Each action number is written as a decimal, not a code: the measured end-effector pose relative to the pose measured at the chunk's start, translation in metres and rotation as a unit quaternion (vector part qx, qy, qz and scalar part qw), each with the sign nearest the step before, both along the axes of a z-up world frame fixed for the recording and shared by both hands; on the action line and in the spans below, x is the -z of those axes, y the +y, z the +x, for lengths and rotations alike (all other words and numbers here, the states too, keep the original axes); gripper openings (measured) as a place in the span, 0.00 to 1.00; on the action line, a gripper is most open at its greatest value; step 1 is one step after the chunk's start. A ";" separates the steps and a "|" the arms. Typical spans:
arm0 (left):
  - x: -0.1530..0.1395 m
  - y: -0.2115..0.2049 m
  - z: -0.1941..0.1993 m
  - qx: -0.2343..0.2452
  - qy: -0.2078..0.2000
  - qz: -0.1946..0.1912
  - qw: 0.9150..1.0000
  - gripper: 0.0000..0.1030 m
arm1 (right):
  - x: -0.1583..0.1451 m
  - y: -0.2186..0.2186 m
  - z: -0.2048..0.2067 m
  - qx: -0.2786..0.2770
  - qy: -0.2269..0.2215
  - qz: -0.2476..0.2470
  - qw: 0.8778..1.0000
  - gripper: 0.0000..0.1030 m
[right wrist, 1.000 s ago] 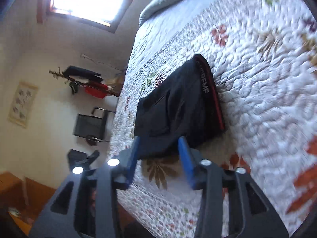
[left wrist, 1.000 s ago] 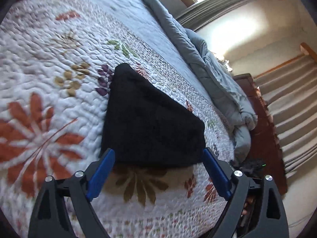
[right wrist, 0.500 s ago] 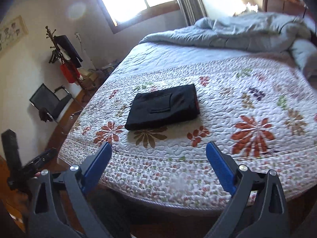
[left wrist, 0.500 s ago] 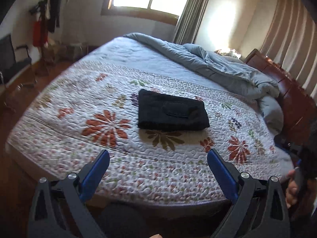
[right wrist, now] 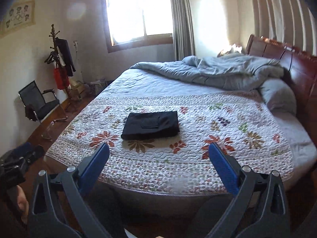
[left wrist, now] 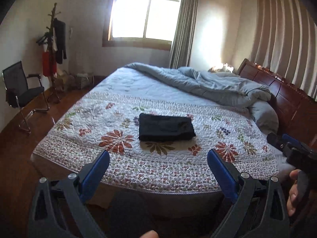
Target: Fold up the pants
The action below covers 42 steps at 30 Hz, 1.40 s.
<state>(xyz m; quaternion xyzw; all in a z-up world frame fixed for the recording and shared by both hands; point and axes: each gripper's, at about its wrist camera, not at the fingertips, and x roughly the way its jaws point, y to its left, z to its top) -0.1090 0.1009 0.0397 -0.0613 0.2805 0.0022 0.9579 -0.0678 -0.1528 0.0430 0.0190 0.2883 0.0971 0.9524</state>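
Both tongs, left tongs (left wrist: 158, 166) and right tongs (right wrist: 159, 160), gape wide and empty, the right having just opened. Folded pants (right wrist: 151, 125) lie on the bed (right wrist: 178, 170) at twelve o'clock. Folding looks finished; nothing more seems called for.

Folded black pants (left wrist: 166, 127) are sitting alone mid-quilt (left wrist: 198, 166), flat bedspread lying open on every side of them. Bunched grey duvet (left wrist: 208, 85) is blocking the far side toward the headboard (left wrist: 287, 97). Chair (left wrist: 21, 93) and coat rack (left wrist: 52, 45) are standing well off to the left.
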 end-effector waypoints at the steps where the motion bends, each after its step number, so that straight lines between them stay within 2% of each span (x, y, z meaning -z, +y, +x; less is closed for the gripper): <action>1: -0.004 -0.003 -0.006 0.004 -0.006 -0.003 1.000 0.96 | -0.003 0.002 -0.006 -0.002 -0.005 -0.005 1.000 0.97; 3: -0.009 -0.010 -0.014 0.014 -0.012 -0.009 1.000 0.96 | -0.005 0.006 -0.016 -0.004 -0.008 -0.014 1.000 0.97; 8: -0.012 -0.034 -0.027 0.024 -0.021 0.022 0.999 0.96 | 0.001 0.011 -0.028 -0.006 -0.004 -0.032 0.999 0.97; 10: -0.011 -0.037 -0.028 0.030 -0.017 0.014 0.999 0.96 | 0.005 0.011 -0.030 -0.006 0.003 -0.031 1.000 0.97; 19: -0.001 -0.031 -0.015 0.001 0.006 0.010 1.000 0.96 | 0.007 0.007 -0.026 0.006 -0.005 -0.041 0.999 0.97; 23: 0.005 -0.030 -0.004 -0.016 0.021 0.034 0.999 0.96 | 0.013 0.009 -0.018 0.002 0.003 -0.039 0.999 0.97; 27: 0.008 -0.029 0.005 -0.008 0.034 0.015 0.999 0.96 | 0.019 0.015 -0.007 -0.009 0.011 -0.041 0.999 0.97; 34: 0.012 -0.021 0.018 -0.024 0.044 -0.001 0.999 0.96 | 0.024 0.019 0.009 -0.022 0.020 -0.041 0.999 0.97; 42: 0.017 -0.016 0.028 -0.031 0.057 -0.008 0.998 0.96 | 0.029 0.023 0.019 -0.027 0.030 -0.034 0.999 0.97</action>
